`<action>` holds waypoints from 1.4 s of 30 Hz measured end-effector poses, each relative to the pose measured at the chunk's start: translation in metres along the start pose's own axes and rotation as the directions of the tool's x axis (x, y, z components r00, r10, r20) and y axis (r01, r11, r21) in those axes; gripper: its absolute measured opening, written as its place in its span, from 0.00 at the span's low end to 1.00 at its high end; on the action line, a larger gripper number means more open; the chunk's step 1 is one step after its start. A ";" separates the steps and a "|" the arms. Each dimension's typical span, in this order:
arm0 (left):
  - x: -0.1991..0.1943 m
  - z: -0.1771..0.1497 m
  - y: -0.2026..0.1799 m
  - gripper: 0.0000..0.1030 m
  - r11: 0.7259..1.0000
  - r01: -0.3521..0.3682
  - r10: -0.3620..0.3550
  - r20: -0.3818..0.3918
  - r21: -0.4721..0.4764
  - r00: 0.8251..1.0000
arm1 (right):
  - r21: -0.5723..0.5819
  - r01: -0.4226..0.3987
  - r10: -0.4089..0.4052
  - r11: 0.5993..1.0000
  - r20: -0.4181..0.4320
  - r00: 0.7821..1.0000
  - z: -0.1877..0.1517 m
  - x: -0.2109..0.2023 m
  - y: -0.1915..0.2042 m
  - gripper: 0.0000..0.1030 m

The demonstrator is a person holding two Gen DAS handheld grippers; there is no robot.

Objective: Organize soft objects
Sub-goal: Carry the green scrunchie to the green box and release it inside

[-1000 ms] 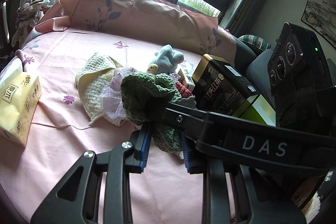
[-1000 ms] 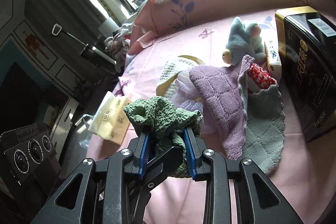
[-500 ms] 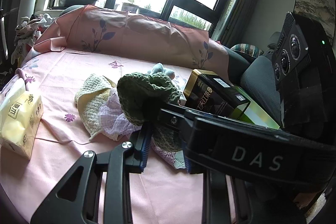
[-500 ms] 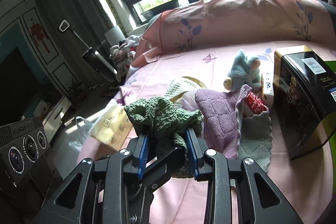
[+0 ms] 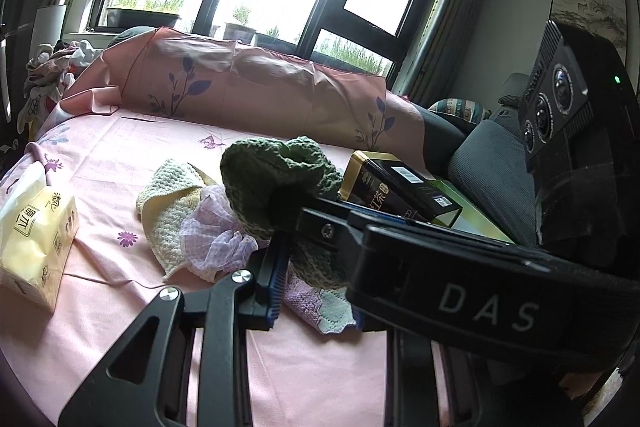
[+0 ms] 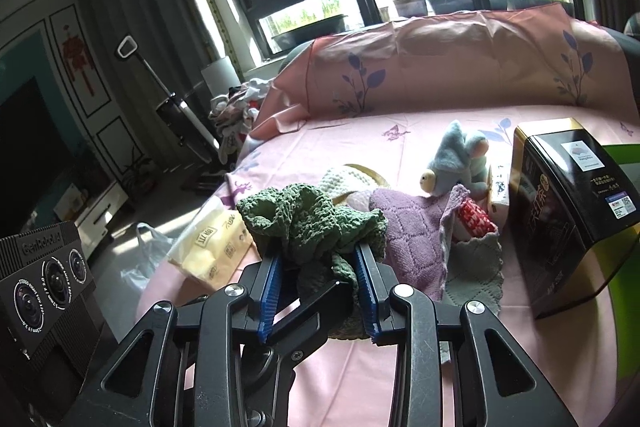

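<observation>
- Right hand-held gripper (image 6: 318,283): blue pads closed onto a bunched green knitted cloth (image 6: 308,223), centre of right wrist view; cloth bulges above the fingertips, lifted off the bed.
- Same green cloth in left wrist view, mid-frame (image 5: 276,179), w/ the right gripper's black arm marked "DAS" crossing from lower right.
- Left hand-held gripper (image 5: 316,291): only one blue pad (image 5: 278,283) shows; the other is hidden behind the right gripper's arm, so can't tell how far open or whether it holds anything.
- Pink floral bedsheet (image 6: 420,379) carries the pile, mid-right of right wrist view: purple quilted towel (image 6: 412,231), grey scalloped-edge cloth (image 6: 476,271) touching its right edge, cream knitted cloth (image 6: 348,179) behind.
- Blue-grey plush toy (image 6: 460,159) upper right of pile, just beside a black-and-gold tea tin (image 6: 560,211) at far right.
- Lilac gauzy ruffle cloth (image 5: 212,231) lies on the cream cloth, left of centre in left wrist view.
- Yellow pack of tissues (image 5: 36,235) at left edge, apart from the pile.
- Long pink pillow w/ purple leaf print (image 5: 248,83) along back of bed, under the windows.
</observation>
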State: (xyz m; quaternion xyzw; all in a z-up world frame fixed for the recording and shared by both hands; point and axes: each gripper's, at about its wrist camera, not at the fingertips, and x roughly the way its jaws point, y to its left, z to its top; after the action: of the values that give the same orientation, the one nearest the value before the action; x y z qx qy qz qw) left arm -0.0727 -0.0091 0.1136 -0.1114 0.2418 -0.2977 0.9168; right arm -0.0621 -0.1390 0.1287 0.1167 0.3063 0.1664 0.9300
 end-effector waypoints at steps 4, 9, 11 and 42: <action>-0.002 0.000 -0.002 0.22 1.000 0.016 -0.017 0.012 0.002 1.000 | -0.003 0.001 -0.001 1.000 0.006 1.000 0.001 -0.003 0.000 0.35; -0.004 0.001 -0.005 0.22 0.999 0.034 -0.034 0.031 0.003 0.999 | -0.013 -0.010 0.010 1.000 0.012 1.000 0.004 -0.008 -0.001 0.35; -0.006 0.003 -0.006 0.22 0.999 0.041 -0.042 0.041 0.006 0.998 | -0.002 -0.032 0.032 0.999 0.011 0.999 0.005 -0.010 -0.004 0.35; 0.046 0.044 -0.162 0.23 0.939 0.249 -0.255 -0.004 0.238 0.967 | 0.238 -0.111 0.042 0.965 0.275 0.961 0.018 -0.143 -0.127 0.35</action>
State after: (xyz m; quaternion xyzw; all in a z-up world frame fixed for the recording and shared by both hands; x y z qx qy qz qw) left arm -0.0979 -0.1634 0.1907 -0.0355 0.1763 -0.4375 0.8810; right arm -0.1293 -0.3117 0.1784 0.2666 0.1919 0.1452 0.9333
